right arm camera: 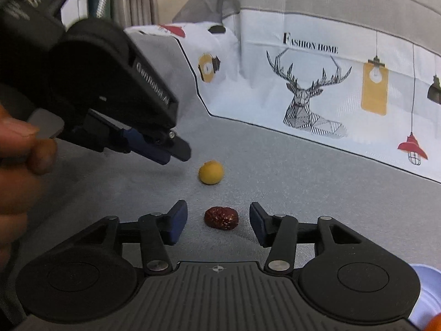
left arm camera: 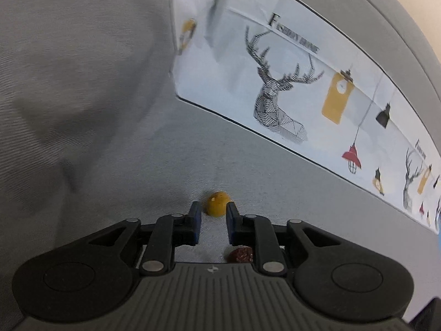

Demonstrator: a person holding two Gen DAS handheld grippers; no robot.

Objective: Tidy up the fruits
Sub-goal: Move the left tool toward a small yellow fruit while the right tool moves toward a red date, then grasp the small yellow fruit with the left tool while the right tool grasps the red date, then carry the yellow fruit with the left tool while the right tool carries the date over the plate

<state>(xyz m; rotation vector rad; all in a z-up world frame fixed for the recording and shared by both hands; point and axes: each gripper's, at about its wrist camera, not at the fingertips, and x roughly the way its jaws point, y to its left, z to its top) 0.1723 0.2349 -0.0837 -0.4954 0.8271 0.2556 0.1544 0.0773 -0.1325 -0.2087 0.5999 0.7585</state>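
The left claw (left arm camera: 213, 220) stands slightly open at lower centre of its own view, blue pads (left arm camera: 196, 220) apart and gripping nothing. The yellow fruit (left arm camera: 218, 203) lies just beyond the tips, in line with the gap and not pressed by either pad. A red date (left arm camera: 240, 254) lies below the right-hand finger, partly hidden by it.

The right claw (right arm camera: 219, 222) is open wider, at lower centre of its view. The date (right arm camera: 221, 218) sits on the grey sofa seat (right arm camera: 317, 193) between the pads, clear of both. Above it in the frame lies the yellow fruit (right arm camera: 211, 172), apart from the date. The left claw (right arm camera: 173, 151) reaches in from the upper left, tips just left of that fruit, held by a hand (right arm camera: 19, 160) at the left edge. A white printed cloth (right arm camera: 317, 88) with deer and lamps covers the sofa back across the upper right.
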